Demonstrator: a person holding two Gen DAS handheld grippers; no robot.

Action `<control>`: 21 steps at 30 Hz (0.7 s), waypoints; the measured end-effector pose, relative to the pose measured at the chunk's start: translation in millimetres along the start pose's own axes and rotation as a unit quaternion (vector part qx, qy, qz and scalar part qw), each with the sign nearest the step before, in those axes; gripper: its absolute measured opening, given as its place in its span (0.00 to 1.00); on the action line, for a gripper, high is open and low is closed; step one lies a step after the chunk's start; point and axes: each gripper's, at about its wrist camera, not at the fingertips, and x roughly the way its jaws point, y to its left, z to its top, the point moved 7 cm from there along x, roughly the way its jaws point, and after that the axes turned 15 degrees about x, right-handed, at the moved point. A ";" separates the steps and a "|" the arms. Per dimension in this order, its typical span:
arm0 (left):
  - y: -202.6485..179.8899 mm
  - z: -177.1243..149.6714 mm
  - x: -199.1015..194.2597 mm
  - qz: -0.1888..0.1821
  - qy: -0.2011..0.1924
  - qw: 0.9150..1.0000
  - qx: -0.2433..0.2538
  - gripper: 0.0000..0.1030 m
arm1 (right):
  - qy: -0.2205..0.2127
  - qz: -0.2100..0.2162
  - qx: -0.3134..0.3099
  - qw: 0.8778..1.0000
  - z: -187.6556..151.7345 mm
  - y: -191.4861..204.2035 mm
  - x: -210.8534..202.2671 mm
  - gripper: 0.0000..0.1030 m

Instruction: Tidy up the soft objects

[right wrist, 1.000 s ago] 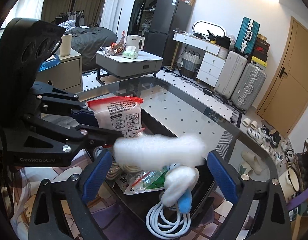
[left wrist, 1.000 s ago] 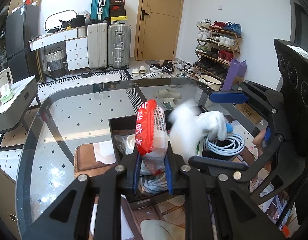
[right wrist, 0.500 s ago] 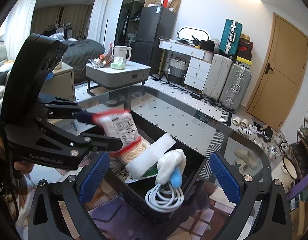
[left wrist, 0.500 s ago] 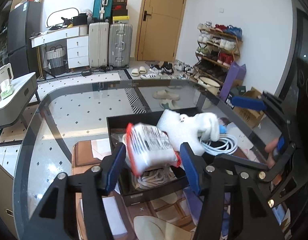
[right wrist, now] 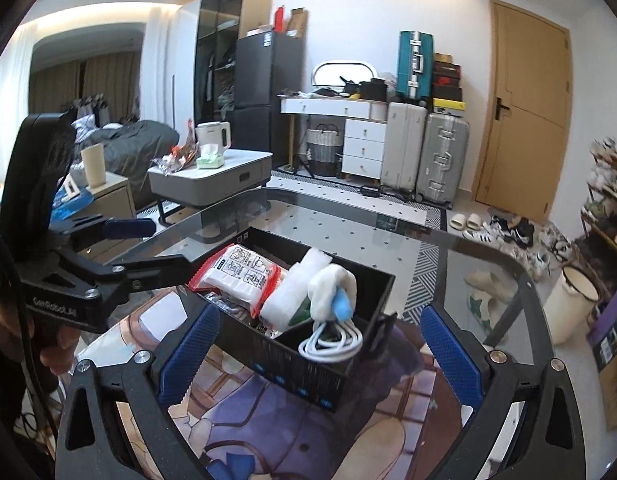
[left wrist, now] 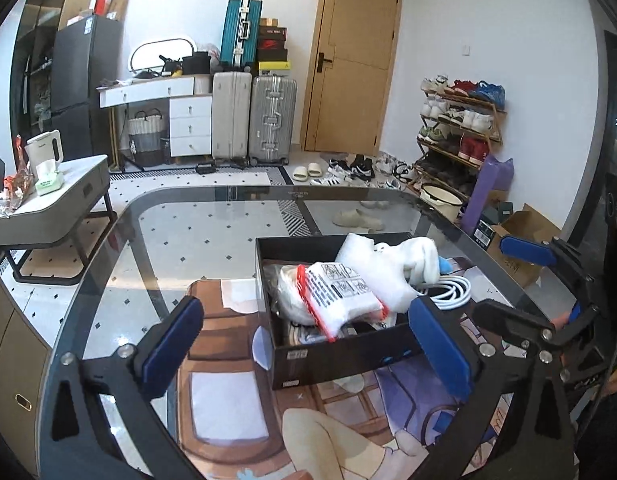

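Observation:
A black box (left wrist: 340, 354) (right wrist: 308, 384) stands on the glass table. In it lie a red-edged white plastic packet (left wrist: 340, 296) (right wrist: 238, 276), a white foam sheet (left wrist: 372, 264) (right wrist: 292, 296), a white soft roll with a blue tip (left wrist: 422, 262) (right wrist: 334, 292) and a coiled white cable (left wrist: 452, 294) (right wrist: 332, 340). My left gripper (left wrist: 308, 344) is open and empty, pulled back in front of the box. My right gripper (right wrist: 316, 354) is open and empty, wide around the box's near side. Each gripper shows in the other's view.
The glass table (left wrist: 180, 240) has a rounded dark rim; a patterned rug shows through it. A grey side table (left wrist: 48, 204) with a kettle stands at the left. Suitcases (left wrist: 252, 116), a door and a shoe rack (left wrist: 456, 132) stand beyond.
My left gripper opened and let the red-edged packet drop into the box, then drew back. My right gripper let the white foam fall into the box and drew back too.

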 end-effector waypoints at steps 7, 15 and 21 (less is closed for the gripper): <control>-10.5 -4.2 -17.5 0.018 -0.028 0.999 0.012 1.00 | -0.009 -0.006 0.015 1.000 -16.0 -2.2 -6.9 0.99; -19.2 -12.9 -19.5 0.037 -0.036 0.998 0.022 1.00 | -0.021 0.001 0.045 0.999 -23.2 -3.3 -9.3 0.99; -14.3 -20.6 -13.9 0.045 -0.037 0.998 0.015 1.00 | -0.033 -0.001 0.051 0.998 -24.9 -3.8 -11.3 0.99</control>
